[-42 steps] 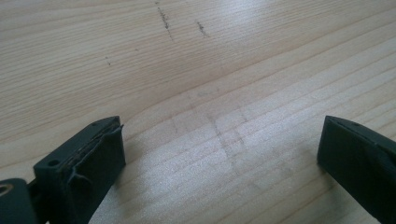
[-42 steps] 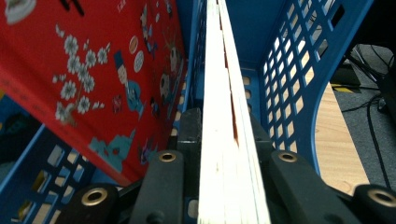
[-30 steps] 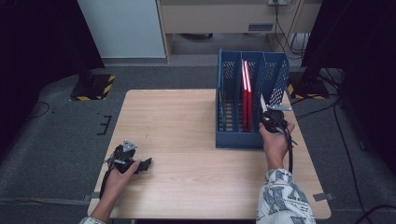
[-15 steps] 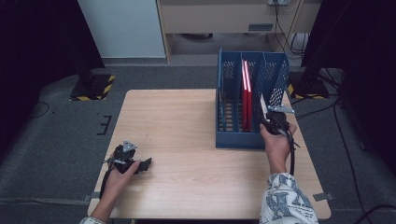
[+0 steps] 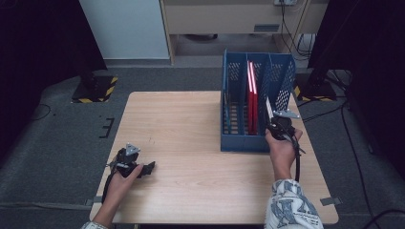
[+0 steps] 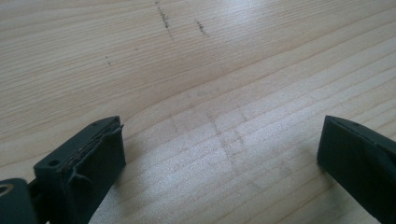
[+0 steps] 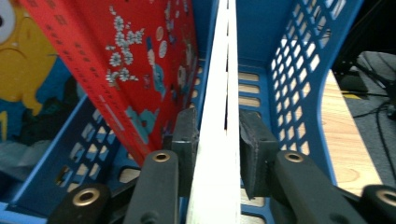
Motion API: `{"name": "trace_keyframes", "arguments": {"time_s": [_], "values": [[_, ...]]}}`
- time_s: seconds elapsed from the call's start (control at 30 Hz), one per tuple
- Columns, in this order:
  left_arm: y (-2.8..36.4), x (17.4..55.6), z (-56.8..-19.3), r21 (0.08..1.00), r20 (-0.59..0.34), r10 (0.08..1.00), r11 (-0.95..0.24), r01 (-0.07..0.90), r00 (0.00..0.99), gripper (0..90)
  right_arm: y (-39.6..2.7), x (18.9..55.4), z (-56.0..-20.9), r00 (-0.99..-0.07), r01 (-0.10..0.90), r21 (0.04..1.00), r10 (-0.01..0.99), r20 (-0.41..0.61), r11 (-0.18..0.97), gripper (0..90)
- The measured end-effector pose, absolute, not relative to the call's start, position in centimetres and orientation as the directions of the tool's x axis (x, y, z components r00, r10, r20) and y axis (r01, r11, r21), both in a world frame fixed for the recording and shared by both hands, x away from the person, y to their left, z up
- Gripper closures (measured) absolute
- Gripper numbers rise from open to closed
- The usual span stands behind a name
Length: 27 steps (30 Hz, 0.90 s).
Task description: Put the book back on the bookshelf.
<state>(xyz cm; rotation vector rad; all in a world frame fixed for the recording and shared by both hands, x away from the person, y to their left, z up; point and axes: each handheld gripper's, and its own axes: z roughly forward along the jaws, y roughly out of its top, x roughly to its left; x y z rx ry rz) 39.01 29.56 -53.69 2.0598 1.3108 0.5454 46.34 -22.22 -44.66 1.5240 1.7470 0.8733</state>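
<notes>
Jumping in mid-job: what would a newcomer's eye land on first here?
First the blue file rack on the right half of the wooden table, with red books upright in its middle slot. Then the right gripper, clamping a thin white book edge-on in the rightmost slot. The left gripper rests open on the table.

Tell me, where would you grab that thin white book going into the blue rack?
Take the white book by its near edge, tongs across its thin width, coming from the rack's open front on the person's side. It stands on edge in the right slot, beside the leaning red book, so its broad faces are walled in. The right tongs sit this way now.
</notes>
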Motion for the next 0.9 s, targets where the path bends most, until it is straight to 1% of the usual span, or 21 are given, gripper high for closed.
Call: {"name": "trace_keyframes", "arguments": {"time_s": [0.13,0.6,0.7,0.77,0.9], "values": [[29.6,39.0,-53.7,0.698,0.01,0.908,-0.307,0.647,0.42,0.0,-22.7,46.4,-44.6,-0.081,0.556,0.825,0.994,-0.067,0.101,75.4],[29.5,39.1,-53.7,0.697,0.009,0.907,-0.307,0.648,0.42,0.0,-22.6,48.1,-44.8,-0.052,0.548,0.823,0.988,-0.145,0.15,75.2],[29.5,39.1,-53.7,0.697,0.009,0.907,-0.307,0.648,0.42,0.0,-22.4,48.1,-44.8,-0.065,0.544,0.822,0.986,-0.155,0.165,74.0],[29.5,39.1,-53.7,0.697,0.009,0.907,-0.307,0.648,0.42,0.0,-22.3,47.9,-44.8,-0.07,0.538,0.828,0.987,-0.145,0.16,70.6],[29.5,39.1,-53.7,0.697,0.009,0.907,-0.307,0.648,0.42,0.0,-22.5,47.6,-44.6,-0.08,0.533,0.834,0.989,-0.122,0.145,66.8]]}}
